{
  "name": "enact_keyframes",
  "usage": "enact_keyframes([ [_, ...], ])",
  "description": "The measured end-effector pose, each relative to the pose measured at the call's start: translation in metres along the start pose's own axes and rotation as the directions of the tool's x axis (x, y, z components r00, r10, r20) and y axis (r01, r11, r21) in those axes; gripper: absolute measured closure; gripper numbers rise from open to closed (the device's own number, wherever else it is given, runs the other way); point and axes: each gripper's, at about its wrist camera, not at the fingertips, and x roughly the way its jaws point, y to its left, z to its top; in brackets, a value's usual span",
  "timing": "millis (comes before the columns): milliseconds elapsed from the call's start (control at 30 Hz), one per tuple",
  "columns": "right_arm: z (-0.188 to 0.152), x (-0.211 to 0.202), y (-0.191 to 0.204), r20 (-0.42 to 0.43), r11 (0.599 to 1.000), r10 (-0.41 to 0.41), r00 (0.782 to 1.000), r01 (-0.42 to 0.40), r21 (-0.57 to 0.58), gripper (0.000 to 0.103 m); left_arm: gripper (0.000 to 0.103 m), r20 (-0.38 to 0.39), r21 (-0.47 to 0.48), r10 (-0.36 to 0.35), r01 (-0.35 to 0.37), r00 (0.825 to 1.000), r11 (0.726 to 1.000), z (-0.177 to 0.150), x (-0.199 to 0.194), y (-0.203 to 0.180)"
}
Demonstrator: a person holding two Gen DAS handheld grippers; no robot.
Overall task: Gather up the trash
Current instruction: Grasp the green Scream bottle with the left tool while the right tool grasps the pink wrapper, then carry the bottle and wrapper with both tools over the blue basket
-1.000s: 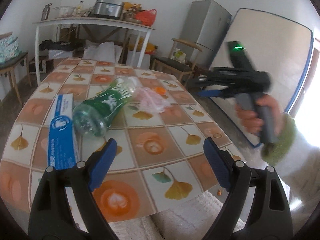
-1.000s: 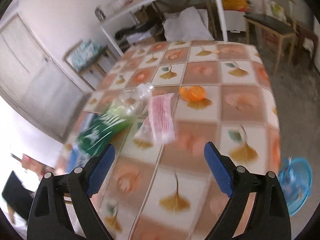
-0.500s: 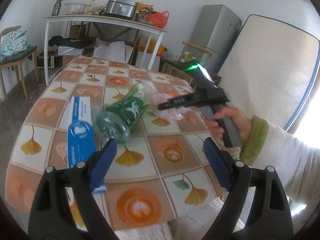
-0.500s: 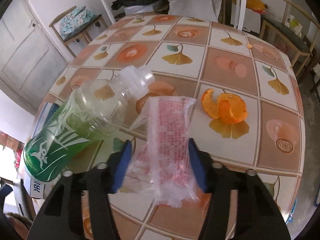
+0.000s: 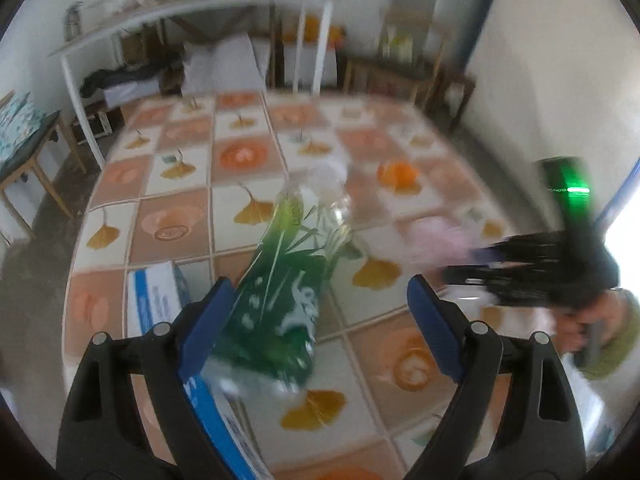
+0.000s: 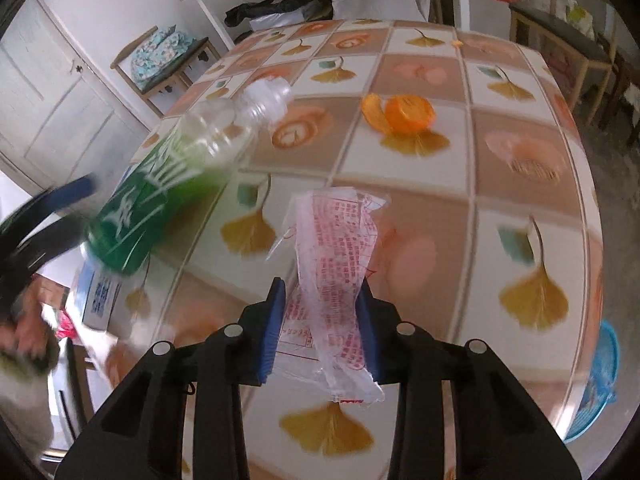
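Observation:
A green-labelled plastic bottle [image 5: 288,280] lies on the patterned table [image 5: 248,156]; it also shows in the right wrist view [image 6: 168,196]. My left gripper [image 5: 316,316] is open, its jaws either side of the bottle's base. My right gripper [image 6: 320,320] is shut on a clear plastic wrapper with red print [image 6: 336,268], lifted off the table. In the left wrist view the right gripper is a dark blur with the wrapper [image 5: 436,236] at its tip. Orange peel [image 6: 404,114] lies farther back; it also shows in the left wrist view [image 5: 398,174]. A blue-and-white box [image 5: 154,300] lies left of the bottle.
A blue basket [image 6: 600,384] stands on the floor past the table's right edge. A white shelf table [image 5: 192,8] with clutter stands behind, a wooden chair [image 5: 408,60] to the right and a stool with a cushion [image 6: 160,56] to the left.
My right gripper has shut on the wrapper and lifted it. My left gripper has moved forward, so its open jaws now flank the bottle's base.

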Motion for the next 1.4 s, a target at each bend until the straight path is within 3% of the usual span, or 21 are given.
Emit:
enact_keyframes([
  [133,-0.016,-0.009,-0.010,0.013,0.999,0.028,1.000,-0.028,0.021,0.069,0.019,-0.169,0.011,0.020,-0.018,0.985,1.000,0.021,0.046,0.006],
  [233,-0.022,-0.013,-0.016,0.025,0.998,0.045,0.999,-0.046,0.032,0.069,0.034,-0.239,0.021,0.059,-0.055,0.969,0.998,0.026,0.063,0.005],
  [300,-0.026,-0.016,-0.019,0.033,0.998,0.055,0.998,-0.056,0.039,0.069,0.037,-0.264,0.027,0.064,-0.059,0.962,0.998,0.027,0.068,0.004],
  [433,-0.032,-0.020,-0.024,0.045,0.996,0.074,0.996,-0.077,0.054,0.069,0.049,-0.301,-0.036,-0.011,0.001,0.954,0.999,0.021,0.063,-0.002],
  [633,-0.045,-0.029,-0.027,0.050,0.993,0.093,0.994,-0.097,0.074,0.069,0.049,-0.324,-0.096,-0.092,0.064,0.942,0.993,-0.003,0.049,-0.023],
  [733,-0.054,-0.035,-0.029,0.052,0.990,0.104,0.993,-0.108,0.091,0.069,0.049,-0.337,-0.181,-0.198,0.143,0.920,0.973,-0.022,0.040,-0.031],
  [867,-0.066,-0.041,-0.031,0.051,0.986,0.117,0.992,-0.122,0.110,0.069,0.049,-0.336,-0.362,-0.404,0.279,0.851,0.889,-0.055,0.032,-0.034],
  [933,-0.071,-0.043,-0.031,0.052,0.984,0.123,0.991,-0.128,0.120,0.069,0.049,-0.315,-0.398,-0.435,0.298,0.844,0.867,-0.068,0.026,-0.037],
  [1033,-0.076,-0.048,-0.034,0.059,0.977,0.147,0.987,-0.154,0.147,0.070,0.049,-0.261,-0.434,-0.454,0.317,0.852,0.843,-0.088,0.015,-0.041],
  [1100,-0.080,-0.050,-0.038,0.066,0.965,0.181,0.981,-0.190,0.180,0.071,0.049,-0.223,-0.469,-0.483,0.341,0.846,0.814,-0.099,0.010,-0.041],
  [1300,-0.087,-0.056,-0.051,0.088,0.928,0.245,0.966,-0.260,0.268,0.072,0.050,-0.071,-0.588,-0.591,0.444,0.804,0.676,-0.137,-0.004,-0.041],
  [1400,-0.091,-0.057,-0.055,0.096,0.908,0.272,0.957,-0.289,0.303,0.073,0.050,-0.013,-0.623,-0.616,0.476,0.787,0.621,-0.150,-0.007,-0.042],
])
